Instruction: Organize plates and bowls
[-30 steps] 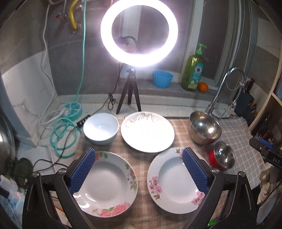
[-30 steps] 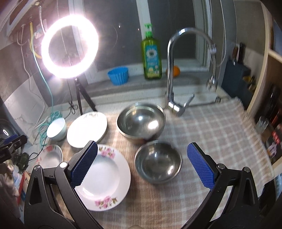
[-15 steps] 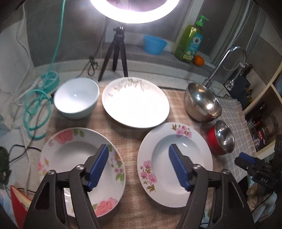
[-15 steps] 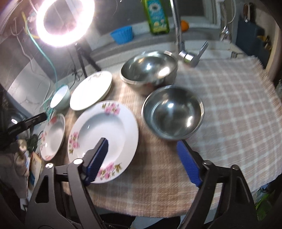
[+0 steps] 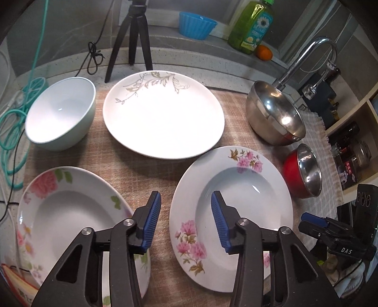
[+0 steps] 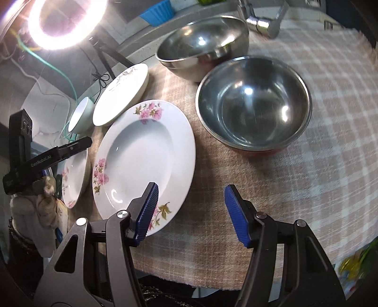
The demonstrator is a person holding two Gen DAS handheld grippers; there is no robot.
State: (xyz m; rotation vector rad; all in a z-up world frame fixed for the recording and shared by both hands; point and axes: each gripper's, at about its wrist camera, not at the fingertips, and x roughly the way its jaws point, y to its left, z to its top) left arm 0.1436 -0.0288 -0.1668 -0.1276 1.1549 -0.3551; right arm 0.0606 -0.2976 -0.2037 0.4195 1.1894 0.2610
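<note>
Bottle left view only | ring light right only (glaring)

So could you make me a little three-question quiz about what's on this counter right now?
1. True or false: the white bowl is stacked inside a steel bowl.
2. How many flowered plates lie nearest the grippers: A one, B two, C four?
3. What lies under the dishes?

Key:
1. False; it stands alone beside the large leaf-patterned plate.
2. B: one plate on the left, one plate on the right.
3. A checked cloth.
</note>
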